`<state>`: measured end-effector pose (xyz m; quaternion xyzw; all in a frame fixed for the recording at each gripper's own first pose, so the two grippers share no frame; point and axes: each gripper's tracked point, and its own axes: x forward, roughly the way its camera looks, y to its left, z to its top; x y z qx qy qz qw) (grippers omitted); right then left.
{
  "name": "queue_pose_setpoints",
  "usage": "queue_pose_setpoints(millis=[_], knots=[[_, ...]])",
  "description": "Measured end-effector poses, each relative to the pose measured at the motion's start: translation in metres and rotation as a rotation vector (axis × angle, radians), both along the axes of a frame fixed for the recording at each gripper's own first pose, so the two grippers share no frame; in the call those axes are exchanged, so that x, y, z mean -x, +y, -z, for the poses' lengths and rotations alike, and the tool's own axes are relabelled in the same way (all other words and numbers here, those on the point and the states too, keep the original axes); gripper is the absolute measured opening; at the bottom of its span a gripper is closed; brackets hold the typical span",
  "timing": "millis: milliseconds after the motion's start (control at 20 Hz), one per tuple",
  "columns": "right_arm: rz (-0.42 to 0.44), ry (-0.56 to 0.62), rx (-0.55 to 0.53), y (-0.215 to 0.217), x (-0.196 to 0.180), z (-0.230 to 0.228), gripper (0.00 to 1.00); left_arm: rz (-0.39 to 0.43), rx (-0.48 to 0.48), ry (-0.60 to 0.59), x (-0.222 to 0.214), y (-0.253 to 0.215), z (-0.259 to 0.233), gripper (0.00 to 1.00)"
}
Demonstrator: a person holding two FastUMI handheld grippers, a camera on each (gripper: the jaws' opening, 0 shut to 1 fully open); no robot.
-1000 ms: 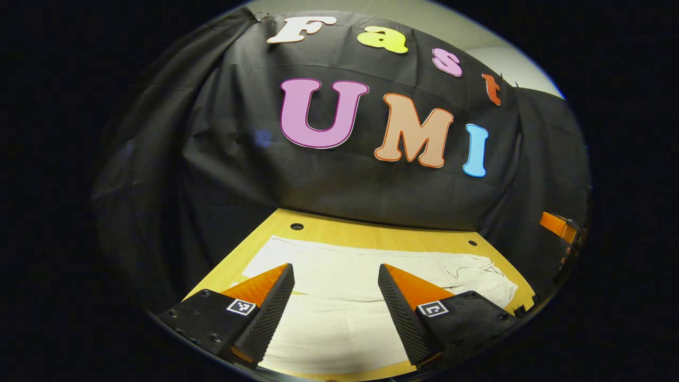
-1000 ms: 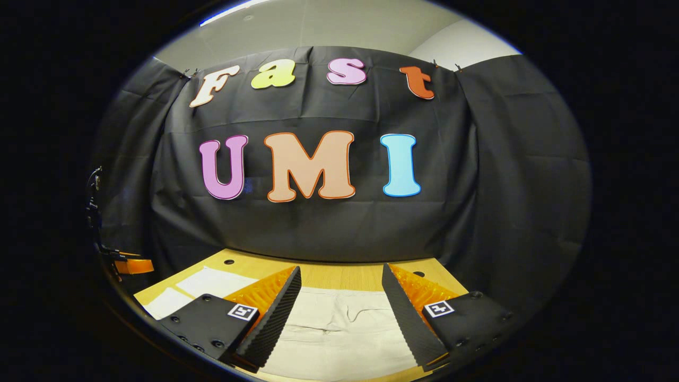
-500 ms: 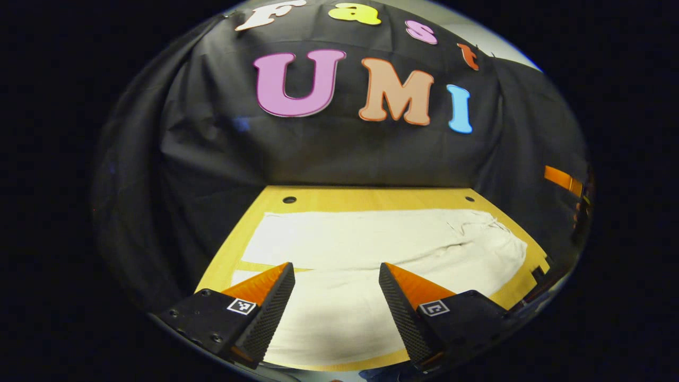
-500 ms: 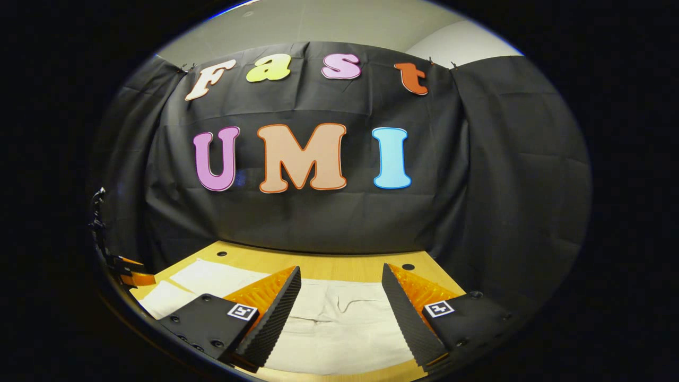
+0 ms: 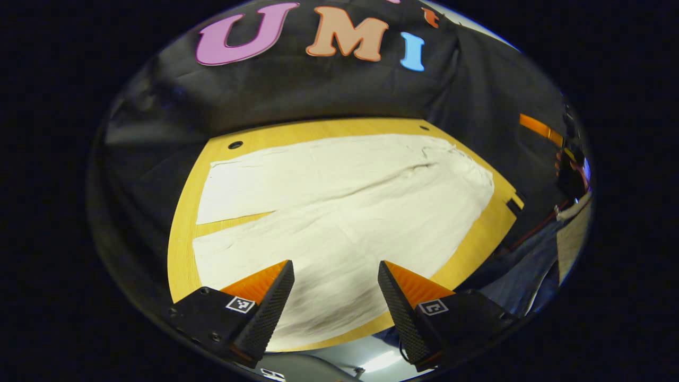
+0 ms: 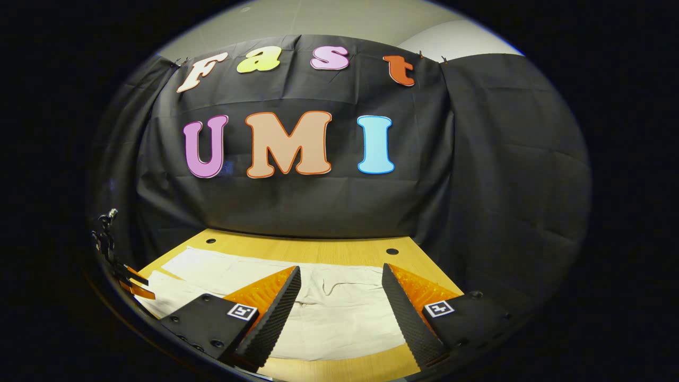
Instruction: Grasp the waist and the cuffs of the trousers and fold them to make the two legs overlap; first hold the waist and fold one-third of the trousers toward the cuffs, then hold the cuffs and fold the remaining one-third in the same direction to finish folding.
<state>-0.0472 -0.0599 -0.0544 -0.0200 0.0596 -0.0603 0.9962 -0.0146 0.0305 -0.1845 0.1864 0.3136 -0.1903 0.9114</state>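
Note:
Cream trousers point(image 5: 339, 207) lie flat and spread out on the wooden table point(image 5: 183, 249), legs apart at the left with the cuffs there, waist with its drawstring at the far right. My left gripper point(image 5: 335, 268) hovers open above the near leg, nothing between its fingers. In the right gripper view the trousers point(image 6: 345, 318) show their waist end with the drawstring, and my right gripper point(image 6: 340, 271) is open above it, holding nothing. At the left rim of that view sits the other gripper point(image 6: 127, 278).
The black cloth wall closes the back and both sides of the table point(image 6: 318, 249). Small round holes point(image 5: 235, 144) mark the table's far corners. At the right edge of the left gripper view are the other gripper point(image 5: 541, 127) and a person's clothing point(image 5: 530, 265).
The left gripper has risen and tilted downward, so the whole pair of trousers and the table's near edge now show. The right gripper has tilted down slightly; more table is visible.

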Motion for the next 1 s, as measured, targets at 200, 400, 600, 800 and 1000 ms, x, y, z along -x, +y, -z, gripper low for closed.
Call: queue_pose_setpoints(millis=[200, 400, 600, 800, 1000], knots=[[0.023, 0.005, 0.001, -0.009, 0.006, 0.002, 0.98, 0.125, -0.154, 0.155, 0.027, 0.013, 0.030, 0.94], [0.051, 0.022, -0.004, -0.017, 0.012, 0.010, 0.98, 0.183, -0.209, 0.255, 0.043, 0.016, 0.050, 0.92], [0.055, 0.044, -0.002, -0.018, 0.017, 0.018, 0.98, 0.199, -0.303, 0.330, 0.048, 0.034, 0.068, 0.88], [0.075, 0.036, -0.003, -0.025, 0.018, 0.016, 0.99, 0.220, -0.361, 0.368, 0.046, 0.047, 0.076, 0.81], [0.096, 0.039, 0.002, -0.036, 0.017, 0.015, 0.99, 0.241, -0.426, 0.398, 0.048, 0.058, 0.081, 0.75]])
